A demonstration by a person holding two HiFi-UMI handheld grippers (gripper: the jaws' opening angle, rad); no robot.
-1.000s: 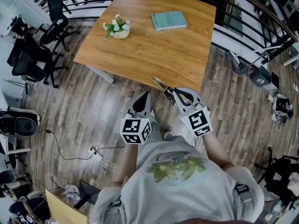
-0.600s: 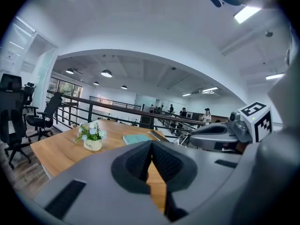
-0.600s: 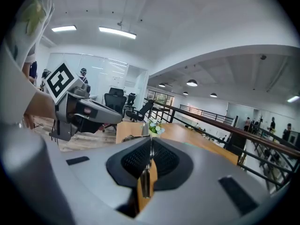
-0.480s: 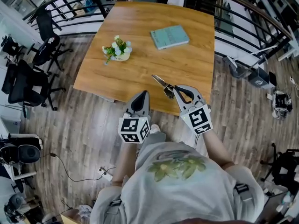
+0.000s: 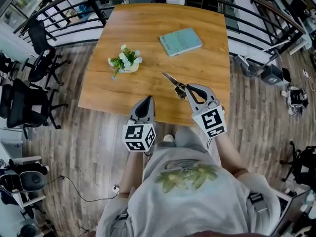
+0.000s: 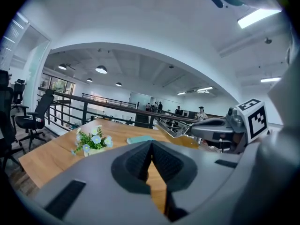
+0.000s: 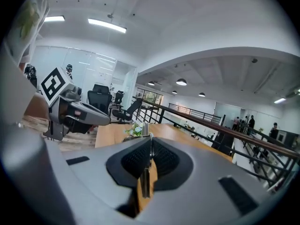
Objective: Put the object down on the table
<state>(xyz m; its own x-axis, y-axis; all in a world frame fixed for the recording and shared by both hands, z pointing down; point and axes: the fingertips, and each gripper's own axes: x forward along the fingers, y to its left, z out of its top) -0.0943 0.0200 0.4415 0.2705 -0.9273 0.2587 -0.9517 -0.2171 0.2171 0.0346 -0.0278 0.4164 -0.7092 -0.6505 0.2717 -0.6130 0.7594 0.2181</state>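
A person in a pale shirt [image 5: 187, 191] stands at the near edge of a wooden table [image 5: 148, 33], a gripper in each hand. The left gripper [image 5: 147, 99] hangs over that edge, its fingers pressed together on nothing. Beside it, toward the near right corner, the right gripper [image 5: 189, 87] has its fingers clamped on a pair of scissors [image 5: 172, 81], blades reaching out over the tabletop. Farther in, a small pot of flowers [image 5: 125, 62] sits toward the left edge. A teal book [image 5: 180, 41] lies beyond, toward the far right.
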